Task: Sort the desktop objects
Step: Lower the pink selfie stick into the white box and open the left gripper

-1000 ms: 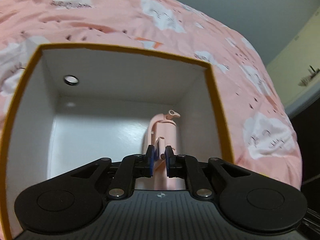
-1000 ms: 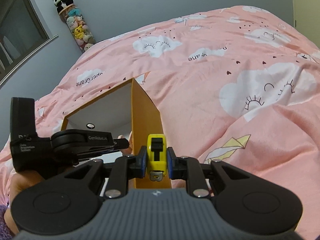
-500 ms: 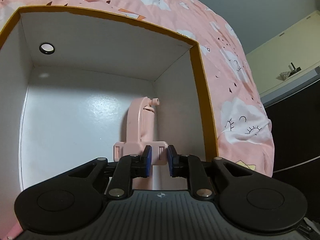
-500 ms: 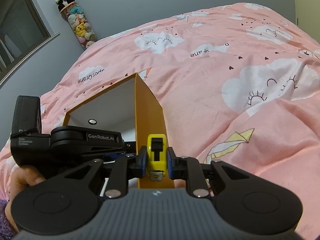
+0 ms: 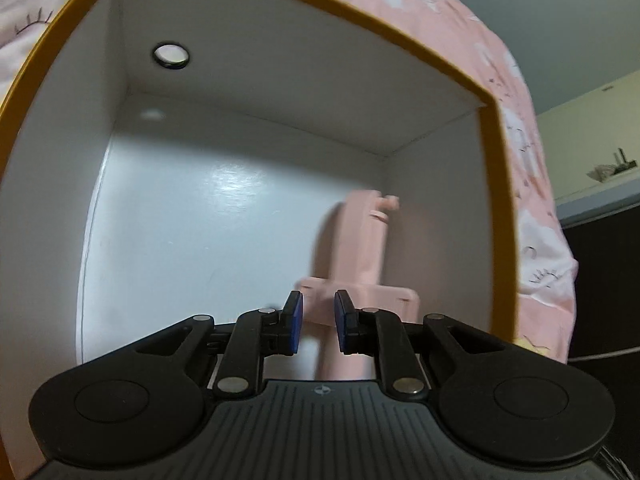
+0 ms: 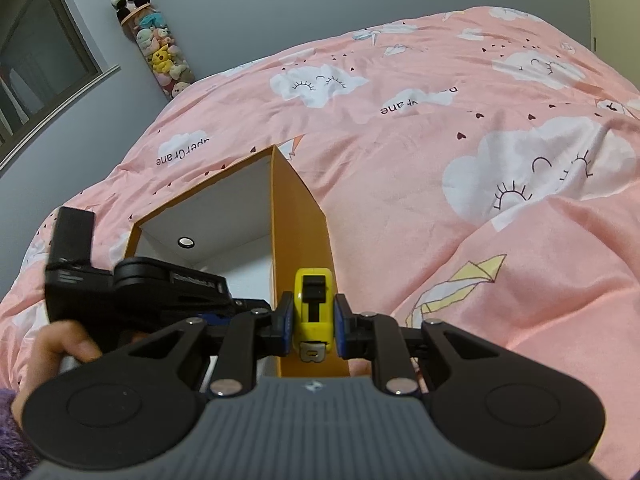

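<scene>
An orange box with a white inside (image 5: 256,92) stands on the pink bedspread; it also shows in the right wrist view (image 6: 300,232). A pink plastic holder (image 5: 360,240) lies inside it by the right wall. My left gripper (image 5: 318,320) hangs over the box, jaws slightly apart, the holder's base just beyond the tips and not gripped. My right gripper (image 6: 312,324) is shut on a yellow tape measure (image 6: 314,312) and holds it above the box's right wall. The left gripper's body (image 6: 140,292) shows in the right wrist view.
A round metal eyelet (image 5: 171,56) sits in the box's far wall. The pink cloud-print bedspread (image 6: 440,160) lies all around. A tube of plush toys (image 6: 156,44) stands by the grey wall. A cabinet (image 5: 592,168) is at right.
My left gripper has opened a little and the pink holder has dropped free inside the box and shifted right. My right gripper has stayed nearly still with the tape measure.
</scene>
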`<state>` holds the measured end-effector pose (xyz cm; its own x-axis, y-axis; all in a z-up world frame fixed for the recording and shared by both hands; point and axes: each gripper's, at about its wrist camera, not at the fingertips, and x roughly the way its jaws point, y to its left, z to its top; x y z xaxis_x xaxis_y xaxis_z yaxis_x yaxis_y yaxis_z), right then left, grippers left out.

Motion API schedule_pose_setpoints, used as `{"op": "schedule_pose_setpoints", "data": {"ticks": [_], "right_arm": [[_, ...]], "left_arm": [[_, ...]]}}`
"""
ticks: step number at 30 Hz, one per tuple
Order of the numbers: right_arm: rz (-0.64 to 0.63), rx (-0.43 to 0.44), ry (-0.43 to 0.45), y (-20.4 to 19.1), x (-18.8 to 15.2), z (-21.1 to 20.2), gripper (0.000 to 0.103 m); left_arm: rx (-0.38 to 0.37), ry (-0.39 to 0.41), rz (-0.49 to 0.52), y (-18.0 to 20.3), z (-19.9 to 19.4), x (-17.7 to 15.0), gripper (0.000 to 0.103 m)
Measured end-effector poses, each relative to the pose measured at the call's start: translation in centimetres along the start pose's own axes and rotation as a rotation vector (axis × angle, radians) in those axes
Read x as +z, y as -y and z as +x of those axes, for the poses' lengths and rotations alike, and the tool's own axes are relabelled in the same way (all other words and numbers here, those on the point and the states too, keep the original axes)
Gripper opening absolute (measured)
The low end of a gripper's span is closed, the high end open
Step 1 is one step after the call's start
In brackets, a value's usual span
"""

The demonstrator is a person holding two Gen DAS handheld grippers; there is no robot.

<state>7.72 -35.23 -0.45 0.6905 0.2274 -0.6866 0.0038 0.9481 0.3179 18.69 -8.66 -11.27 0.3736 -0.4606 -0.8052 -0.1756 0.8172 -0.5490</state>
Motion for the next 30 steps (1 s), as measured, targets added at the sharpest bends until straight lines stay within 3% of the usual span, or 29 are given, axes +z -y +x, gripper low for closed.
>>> {"op": "schedule_pose_setpoints", "data": {"ticks": [7, 12, 18, 24, 30], "right_arm": [[-0.002, -0.016, -0.014, 0.0, -0.1, 0.7, 0.021], [-0.014, -0.032, -0.015, -0.1, -0.2, 0.8, 0.021], [-0.016, -0.04, -0.003, -0.5, 0.0, 0.2, 0.021], [-0.036, -0.031, 0.051, -1.3, 0.2, -2.4, 0.021], [-0.037, 0.075, 0.044, -2.4, -0.3, -4.9, 0.021]], "left_arm": [[-0.049, -0.046, -0.024, 0.1, 0.7, -0.1, 0.016], [-0.039, -0.031, 0.018, 0.8, 0.7, -0.3, 0.008], [-0.063, -0.033, 0.046, 1.1, 0.7, 0.2, 0.008], [-0.066, 0.033, 0.139, 2.4, -2.1, 0.2, 0.009], [-0.017, 0.151, 0.277, 3.0, -7.7, -0.7, 0.017]]}}
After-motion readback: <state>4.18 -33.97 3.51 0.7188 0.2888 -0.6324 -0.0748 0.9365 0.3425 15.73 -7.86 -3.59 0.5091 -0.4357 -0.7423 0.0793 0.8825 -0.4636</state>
